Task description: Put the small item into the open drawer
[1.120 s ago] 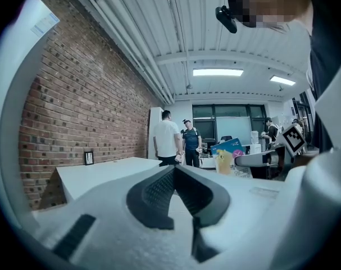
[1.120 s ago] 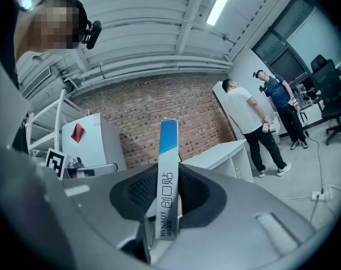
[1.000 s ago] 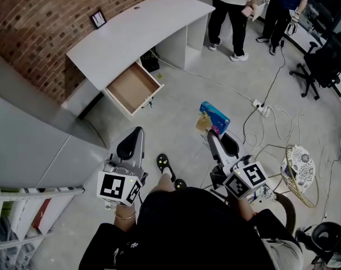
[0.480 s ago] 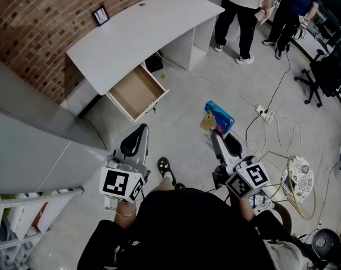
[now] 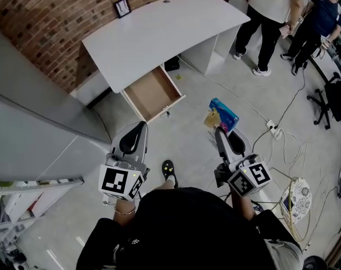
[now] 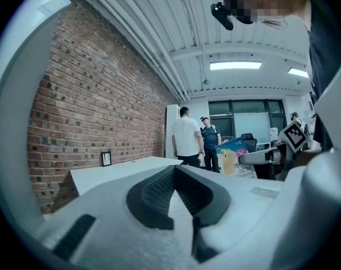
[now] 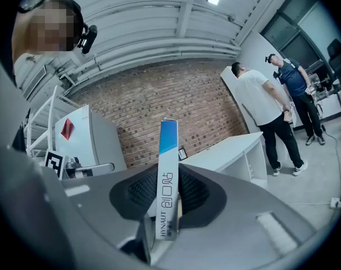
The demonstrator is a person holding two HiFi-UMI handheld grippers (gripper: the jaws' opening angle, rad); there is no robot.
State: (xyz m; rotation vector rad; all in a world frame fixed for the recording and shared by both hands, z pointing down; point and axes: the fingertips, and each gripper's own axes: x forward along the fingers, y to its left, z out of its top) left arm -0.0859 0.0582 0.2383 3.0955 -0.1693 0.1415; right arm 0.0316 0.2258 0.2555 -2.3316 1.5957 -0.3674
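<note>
Where it sits clamped edge-on between the pads of the right claw point(image 5: 219, 134), the small box point(image 7: 168, 167) is thin and white with a blue top, well apart from the open drawer point(image 5: 153, 93) of the white bench point(image 5: 159, 32). Grey floor point(image 5: 187, 134) lies below, a brick wall point(image 5: 41, 16) behind the bench. The left claw point(image 6: 174, 170) is closed and empty.

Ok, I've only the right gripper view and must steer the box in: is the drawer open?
Observer: Yes; the head view shows the drawer pulled out from under the desk.
Operator: Which way from the box?
Observer: Ahead and left of the box in the right gripper.
Operator: Is the other one free?
Observer: Yes; the left gripper has its jaws together on nothing.
</note>
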